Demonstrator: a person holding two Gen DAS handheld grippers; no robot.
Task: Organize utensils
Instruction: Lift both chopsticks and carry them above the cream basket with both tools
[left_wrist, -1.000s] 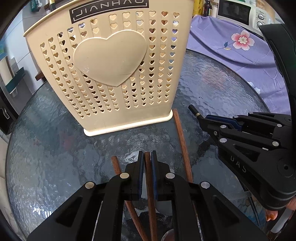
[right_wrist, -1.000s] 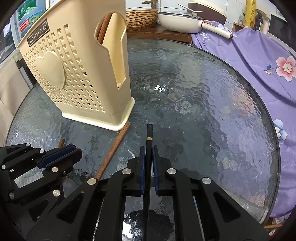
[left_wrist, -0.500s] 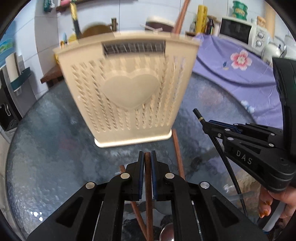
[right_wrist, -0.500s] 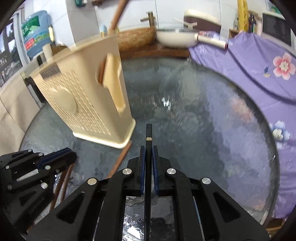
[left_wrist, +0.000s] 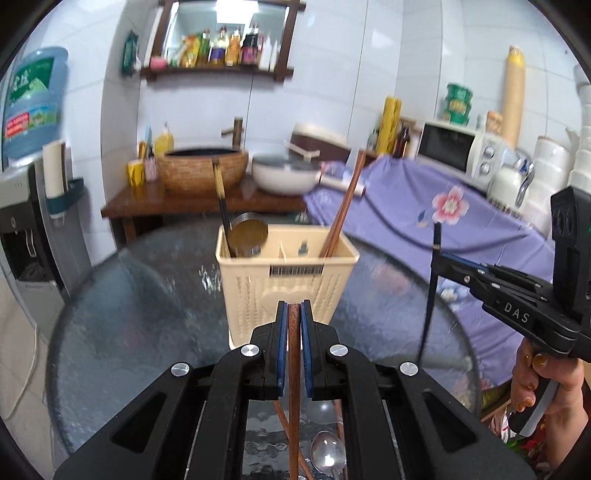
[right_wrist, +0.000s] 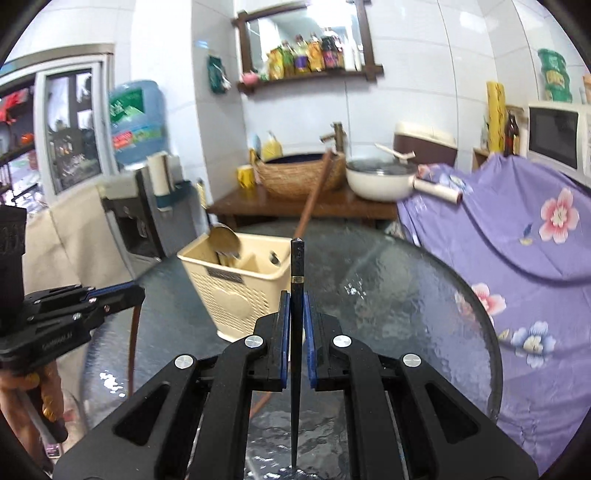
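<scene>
A cream utensil basket (left_wrist: 288, 284) (right_wrist: 236, 295) stands on the round glass table (left_wrist: 129, 314). It holds a ladle (left_wrist: 249, 232) and brown chopsticks (left_wrist: 341, 206). My left gripper (left_wrist: 294, 310) is shut on a brown wooden chopstick (left_wrist: 294, 369), raised in front of the basket. My right gripper (right_wrist: 296, 299) is shut on a black chopstick (right_wrist: 296, 332), held up to the basket's right. The left wrist view shows the right gripper (left_wrist: 447, 262) at the right with its black chopstick (left_wrist: 428, 295) hanging down. A metal spoon (left_wrist: 327, 454) and more brown chopsticks (left_wrist: 284, 421) lie on the table below.
A purple flowered cloth (right_wrist: 517, 236) drapes over the table's right side. Behind the table a wooden counter (left_wrist: 207, 203) carries a woven basin and a white pan (left_wrist: 284, 177). A water dispenser (left_wrist: 26, 229) stands at the left. A person's hand (left_wrist: 535, 387) grips the right tool.
Both grippers rose from close above the table and tipped up, each lifting its chopstick. The basket, which filled the view, is now seen from above, smaller and farther.
</scene>
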